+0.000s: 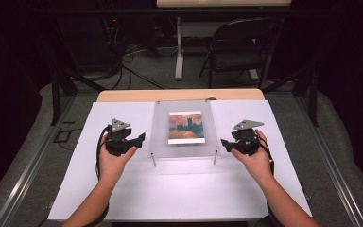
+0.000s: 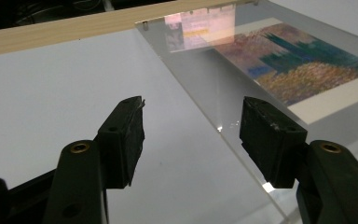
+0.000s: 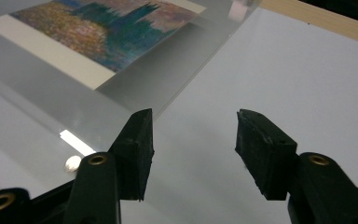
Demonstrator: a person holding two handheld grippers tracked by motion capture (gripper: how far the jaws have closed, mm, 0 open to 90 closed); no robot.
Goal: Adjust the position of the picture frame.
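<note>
High view, white sheet [image 1: 179,189] over wooden table [image 1: 179,95], folding chair [image 1: 238,47] behind, both grippers' fingers wide, empty.

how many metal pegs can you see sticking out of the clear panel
3: one peg at the near left corner, one at the near right corner, one small one at the far left corner. A fourth at the far right corner can't be made out.

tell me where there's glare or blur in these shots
High view: bright wash on the white sheet before the clear panel, dark surroundings. Left gripper view: pink glare on the panel's far end, glints at its edge. Right gripper view: a bright streak on the panel; the print looks soft.
</note>
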